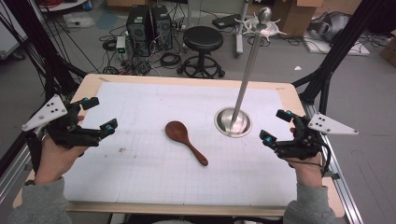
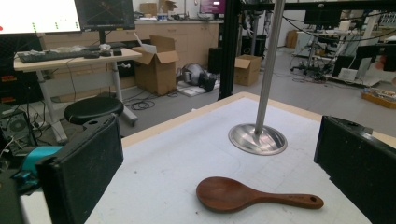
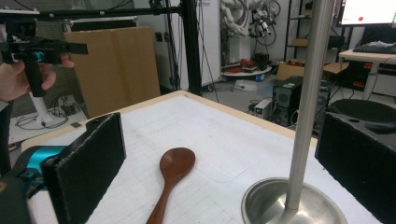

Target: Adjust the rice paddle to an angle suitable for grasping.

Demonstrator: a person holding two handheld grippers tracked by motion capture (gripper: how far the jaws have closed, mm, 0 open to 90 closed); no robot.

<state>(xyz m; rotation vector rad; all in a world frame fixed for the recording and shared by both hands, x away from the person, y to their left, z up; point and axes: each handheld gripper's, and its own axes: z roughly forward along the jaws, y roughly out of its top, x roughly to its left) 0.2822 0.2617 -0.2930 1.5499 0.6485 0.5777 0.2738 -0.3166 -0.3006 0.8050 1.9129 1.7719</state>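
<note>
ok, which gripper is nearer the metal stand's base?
The right gripper: it sits just beside the metal stand's base. The left gripper is across the mat, beyond the wooden spoon.

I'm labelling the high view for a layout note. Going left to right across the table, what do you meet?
Left tongs → wooden spoon → metal stand on its round base → right tongs. Both tongs are held open above the table's sides, with nothing between their jaws.

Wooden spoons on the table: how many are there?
1. The wooden spoon lies flat near the middle of the white mat, left of the metal stand and apart from it, bowl toward the far left, handle toward the near right. Nothing seems to hide another.
</note>
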